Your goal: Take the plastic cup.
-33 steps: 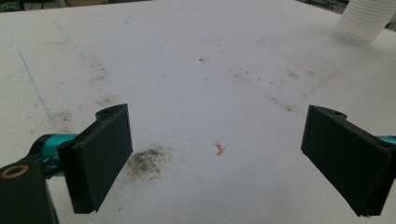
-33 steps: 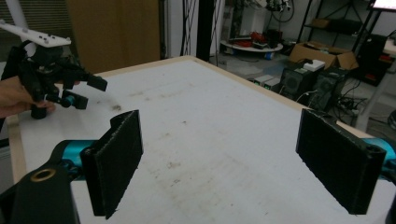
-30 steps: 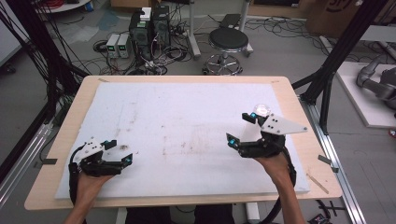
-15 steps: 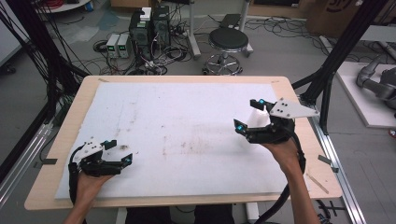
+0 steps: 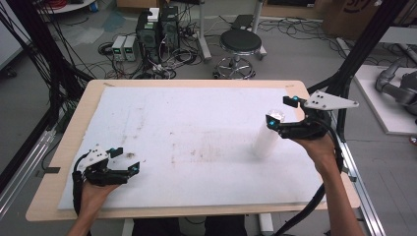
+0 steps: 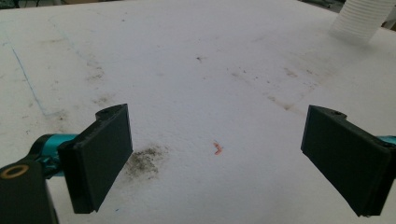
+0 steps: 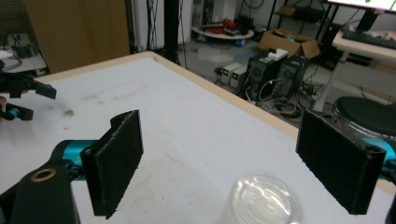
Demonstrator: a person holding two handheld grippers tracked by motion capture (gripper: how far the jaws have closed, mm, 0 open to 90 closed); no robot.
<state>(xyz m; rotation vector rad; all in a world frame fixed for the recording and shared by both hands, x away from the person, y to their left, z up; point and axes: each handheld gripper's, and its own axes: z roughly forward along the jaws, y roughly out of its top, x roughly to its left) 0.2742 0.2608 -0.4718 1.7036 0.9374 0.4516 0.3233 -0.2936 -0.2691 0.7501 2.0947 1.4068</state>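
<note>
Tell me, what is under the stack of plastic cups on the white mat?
The stack of cups stands upside down on the white mat, with the right tongs open around its top. Whether anything lies inside the stack cannot be seen.

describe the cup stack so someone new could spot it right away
Start at the white foam mat covering the wooden table, then look to its right side. There a tall white ribbed stack of plastic cups stands upright between the open jaws of the right hand-held gripper, the mat's one standing object.
</note>
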